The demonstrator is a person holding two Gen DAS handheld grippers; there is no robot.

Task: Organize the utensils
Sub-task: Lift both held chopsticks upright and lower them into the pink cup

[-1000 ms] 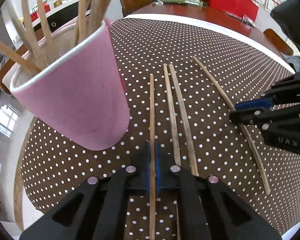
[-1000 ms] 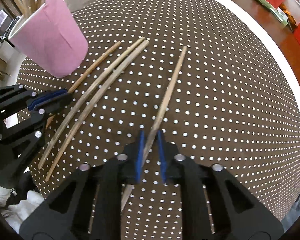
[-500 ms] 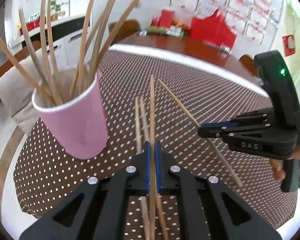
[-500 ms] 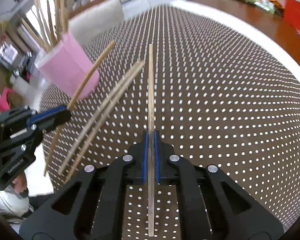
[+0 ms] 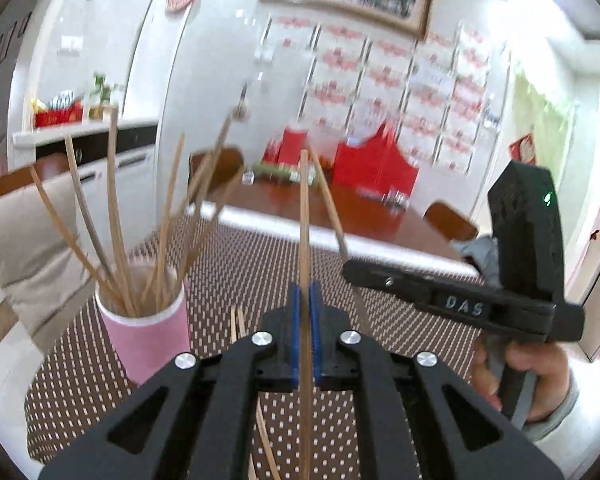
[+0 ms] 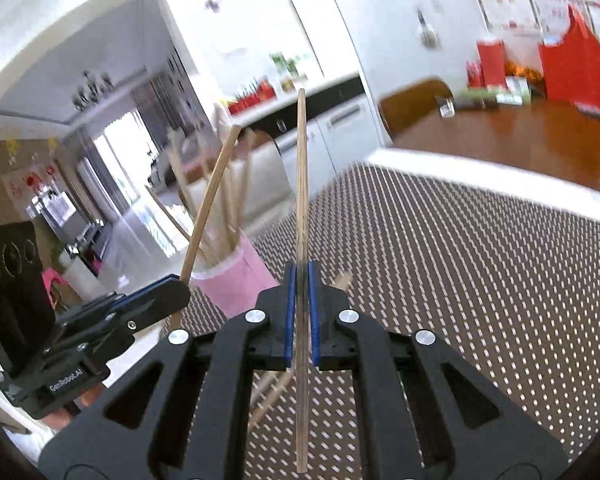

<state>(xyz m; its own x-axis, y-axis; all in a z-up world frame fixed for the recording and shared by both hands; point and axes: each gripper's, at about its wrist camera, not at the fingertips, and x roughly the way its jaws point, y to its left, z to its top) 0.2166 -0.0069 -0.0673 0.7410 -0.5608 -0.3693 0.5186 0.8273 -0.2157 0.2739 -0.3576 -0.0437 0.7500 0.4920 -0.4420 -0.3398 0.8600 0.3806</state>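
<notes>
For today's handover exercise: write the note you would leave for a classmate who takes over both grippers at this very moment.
Left gripper: shut on a chopstick, lifted off the table.
Right gripper: shut on another chopstick, also lifted.
Pink cup: upright on the dotted tablecloth, already holding a bunch of chopsticks.
Two loose chopsticks lie on the cloth beside the cup.
Left to do: drop both held chopsticks into the cup, then collect the loose pair.
</notes>
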